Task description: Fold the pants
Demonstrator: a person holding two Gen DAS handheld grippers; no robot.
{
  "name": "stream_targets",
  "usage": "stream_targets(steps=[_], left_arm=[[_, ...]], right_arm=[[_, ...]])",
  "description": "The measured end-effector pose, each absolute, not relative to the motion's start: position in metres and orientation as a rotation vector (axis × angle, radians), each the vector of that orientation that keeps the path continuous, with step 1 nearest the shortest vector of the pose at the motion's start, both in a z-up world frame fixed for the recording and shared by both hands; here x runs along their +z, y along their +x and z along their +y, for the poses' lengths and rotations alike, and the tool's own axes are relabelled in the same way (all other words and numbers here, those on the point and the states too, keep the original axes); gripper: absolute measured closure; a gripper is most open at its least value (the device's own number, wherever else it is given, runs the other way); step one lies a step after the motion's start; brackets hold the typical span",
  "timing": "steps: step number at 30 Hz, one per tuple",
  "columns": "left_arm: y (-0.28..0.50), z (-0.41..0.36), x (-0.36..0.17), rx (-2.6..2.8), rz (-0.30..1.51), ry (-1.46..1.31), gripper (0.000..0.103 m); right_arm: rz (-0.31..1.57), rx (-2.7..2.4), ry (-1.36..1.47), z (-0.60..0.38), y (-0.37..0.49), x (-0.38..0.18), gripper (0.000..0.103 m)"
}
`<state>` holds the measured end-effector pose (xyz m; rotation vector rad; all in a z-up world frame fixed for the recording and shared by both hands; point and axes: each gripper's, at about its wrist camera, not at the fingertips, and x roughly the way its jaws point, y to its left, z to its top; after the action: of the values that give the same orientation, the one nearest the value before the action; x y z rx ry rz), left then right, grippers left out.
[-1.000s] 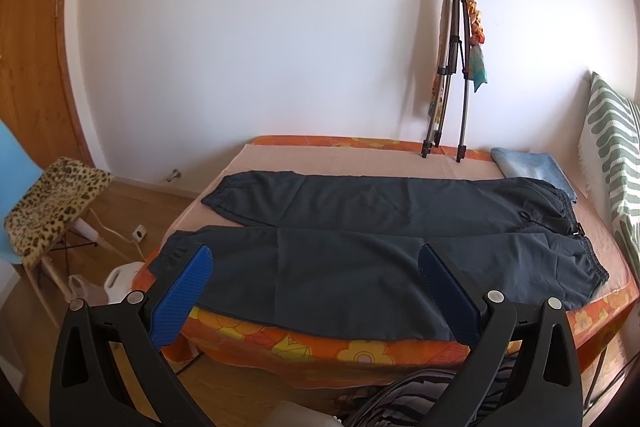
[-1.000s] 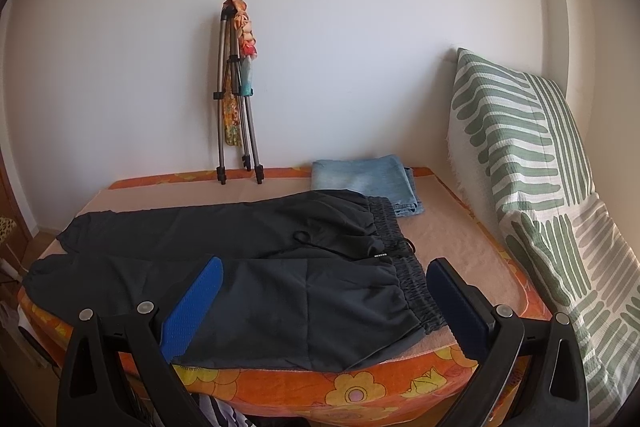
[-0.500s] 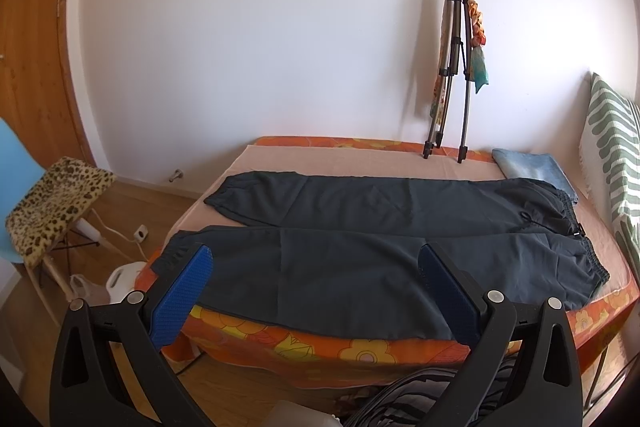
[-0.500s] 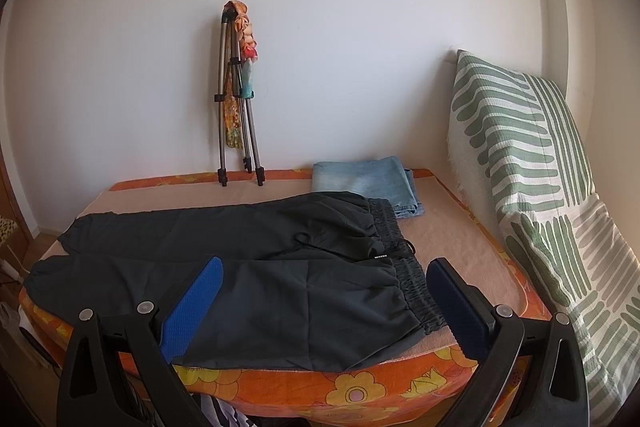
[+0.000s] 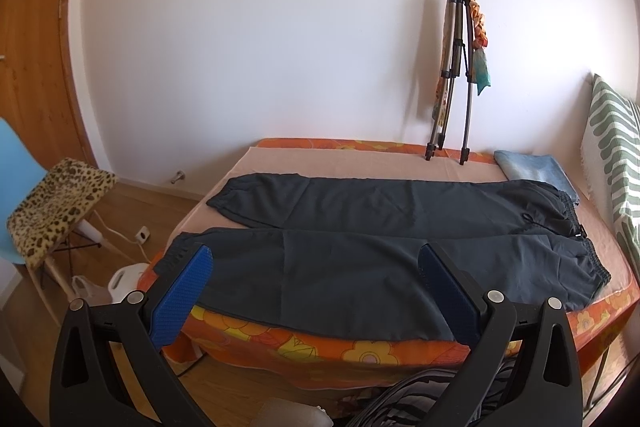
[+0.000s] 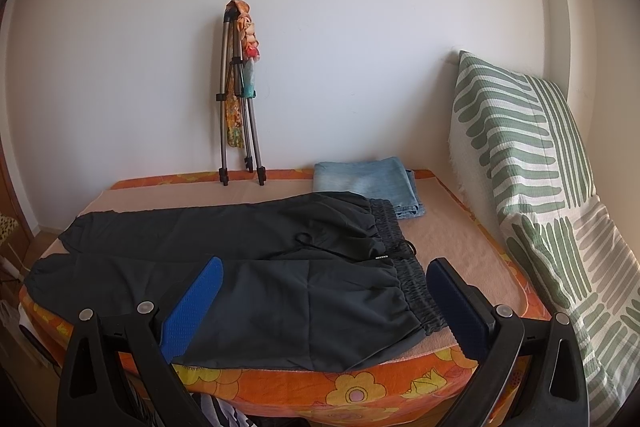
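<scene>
From the left wrist camera, the left gripper (image 5: 314,273) hangs in front of the bed (image 5: 360,347) with its blue-padded fingers (image 5: 182,293) spread wide and nothing between them. Beyond it the dark pants (image 5: 360,247) lie flat and unfolded across the peach sheet (image 5: 320,165), both legs stretched out side by side with the cuffs at the left end and the elastic waistband at the right; the nearer leg reaches the mattress edge and hangs slightly over the orange floral cover. A folded tripod (image 5: 454,79) leans on the white wall at the back (a colourful cloth is draped over it), with folded blue jeans (image 5: 534,171) just to its right. A leopard-print stool (image 5: 52,203) stands on the wooden floor to the left. From the right wrist camera, the right gripper (image 6: 326,293) likewise has its fingers (image 6: 192,307) wide apart and empty, held near the waistband end of the pants (image 6: 260,267), not touching the fabric. The drawstring lies loose across the upper leg. A green-and-white striped cushion (image 6: 532,187) stands upright along the right side of the bed (image 6: 320,383), and the jeans (image 6: 368,183) sit just behind the waistband.
</scene>
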<state>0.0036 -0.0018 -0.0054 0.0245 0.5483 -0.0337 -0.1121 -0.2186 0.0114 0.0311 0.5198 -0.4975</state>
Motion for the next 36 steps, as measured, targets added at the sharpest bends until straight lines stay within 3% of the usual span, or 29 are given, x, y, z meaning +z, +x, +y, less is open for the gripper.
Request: stream_targets(steps=[22, 31, 33, 36], left_arm=[[0.007, 0.049, -0.022, -0.027, 0.552, 0.007, 0.002], [0.01, 0.12, -0.053, 0.068, 0.654, -0.015, 0.03], [0.012, 0.135, -0.059, 0.083, 0.678, -0.039, 0.044], [0.017, 0.157, -0.065, 0.086, 0.704, -0.065, 0.056]], right_arm=[[0.5, -0.348, -0.148, -0.205, -0.1, 0.0, 0.0], [0.601, -0.133, -0.377, -0.176, -0.082, -0.022, 0.014], [0.63, -0.088, -0.375, -0.172, -0.077, -0.021, 0.02], [0.651, -0.016, -0.369, -0.165, -0.07, -0.015, 0.029]])
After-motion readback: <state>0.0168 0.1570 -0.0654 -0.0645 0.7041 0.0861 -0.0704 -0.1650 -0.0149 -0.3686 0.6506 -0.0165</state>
